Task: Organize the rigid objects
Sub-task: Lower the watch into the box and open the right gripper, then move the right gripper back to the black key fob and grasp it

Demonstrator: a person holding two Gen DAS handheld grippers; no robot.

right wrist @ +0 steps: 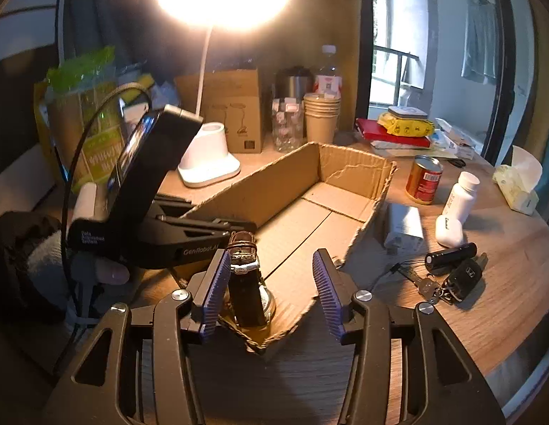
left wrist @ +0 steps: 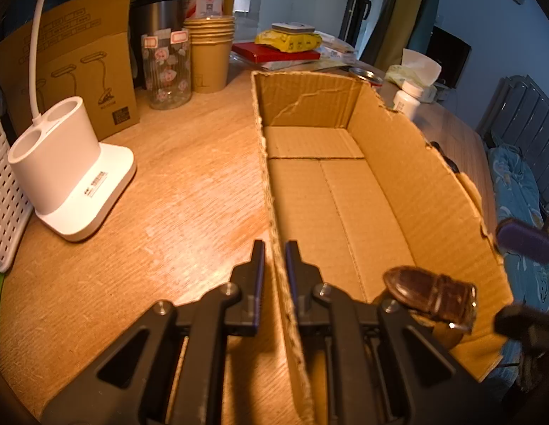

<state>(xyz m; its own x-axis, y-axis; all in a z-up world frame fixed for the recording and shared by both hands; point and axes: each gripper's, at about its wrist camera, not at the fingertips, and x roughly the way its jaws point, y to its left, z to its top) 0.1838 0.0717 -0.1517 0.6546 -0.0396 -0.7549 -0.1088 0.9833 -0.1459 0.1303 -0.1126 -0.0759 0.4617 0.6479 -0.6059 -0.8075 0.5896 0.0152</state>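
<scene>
An open cardboard box (left wrist: 409,163) lies on the wooden table; it also shows in the right wrist view (right wrist: 274,184). My left gripper (left wrist: 275,248) is shut on the box's left wall, one finger on each side. A wristwatch with a brown leather strap (left wrist: 430,297) lies inside the box at its near corner; in the right wrist view (right wrist: 247,283) it sits just beside the left finger. My right gripper (right wrist: 270,276) is open and empty over the box's near corner.
Right of the box lie a red can (right wrist: 424,179), a white pill bottle (right wrist: 460,194), a grey power bank (right wrist: 403,228), a black cylinder (right wrist: 451,255) and car keys (right wrist: 455,281). A white lamp base (left wrist: 67,184), paper cups (left wrist: 210,56) and a glass jar (left wrist: 167,71) stand to the left.
</scene>
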